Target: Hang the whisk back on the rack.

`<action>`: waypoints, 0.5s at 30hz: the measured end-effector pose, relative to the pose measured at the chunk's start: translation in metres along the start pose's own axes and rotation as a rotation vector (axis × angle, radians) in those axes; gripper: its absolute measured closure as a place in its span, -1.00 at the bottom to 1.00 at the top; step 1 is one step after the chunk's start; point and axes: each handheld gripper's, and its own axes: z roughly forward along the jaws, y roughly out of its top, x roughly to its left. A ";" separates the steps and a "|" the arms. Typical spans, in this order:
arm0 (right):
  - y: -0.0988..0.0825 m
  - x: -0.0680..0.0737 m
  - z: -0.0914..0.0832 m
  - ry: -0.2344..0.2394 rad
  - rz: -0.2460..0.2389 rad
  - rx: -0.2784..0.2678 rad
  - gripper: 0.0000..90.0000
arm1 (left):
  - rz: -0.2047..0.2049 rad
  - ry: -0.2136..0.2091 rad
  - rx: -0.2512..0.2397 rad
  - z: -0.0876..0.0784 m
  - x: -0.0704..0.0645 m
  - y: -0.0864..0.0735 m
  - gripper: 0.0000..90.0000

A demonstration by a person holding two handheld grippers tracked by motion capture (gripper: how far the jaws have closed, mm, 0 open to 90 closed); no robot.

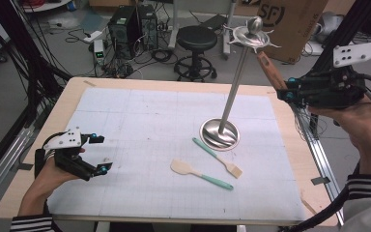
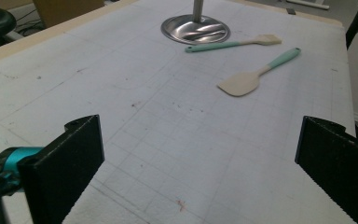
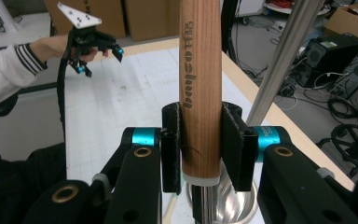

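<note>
- My right gripper [image 1: 290,92] is up past the tabletop's [image 1: 140,121] far right corner, jaws clamped on a wooden handle [image 3: 200,88], which reaches toward the hooks on top of the stand [image 1: 235,82]. Guessing it's going to hang there.
- Left gripper [image 1: 99,153] hovers at the near left edge, jaws wide, nothing in them, out of the way.
- Spatula [image 1: 199,174] and brush [image 1: 217,157] lie by the stand's base, probably next up.

Right gripper [image 3: 199,140] jaws clamp a wooden handle [image 3: 199,84].
</note>
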 end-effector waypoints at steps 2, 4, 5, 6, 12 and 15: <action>0.002 -0.001 0.001 -0.004 0.007 0.007 0.56 | -0.002 -0.001 -0.003 0.000 0.000 0.000 -0.96; 0.003 -0.003 0.003 -0.007 0.002 0.011 0.56 | -0.003 0.000 -0.004 -0.001 0.000 0.000 -0.96; 0.003 -0.003 0.004 -0.008 0.006 0.010 0.56 | 0.000 0.001 -0.003 -0.001 0.000 0.000 -0.96; 0.003 -0.004 0.004 -0.008 0.006 0.005 0.56 | -0.001 0.000 -0.005 -0.001 0.000 0.000 -0.96; 0.003 -0.009 0.009 -0.016 0.013 0.004 0.56 | -0.005 -0.002 0.001 -0.001 0.001 -0.001 -0.96; 0.002 -0.013 0.012 -0.018 0.023 0.005 0.56 | -0.007 -0.004 -0.003 0.000 0.002 -0.001 -0.96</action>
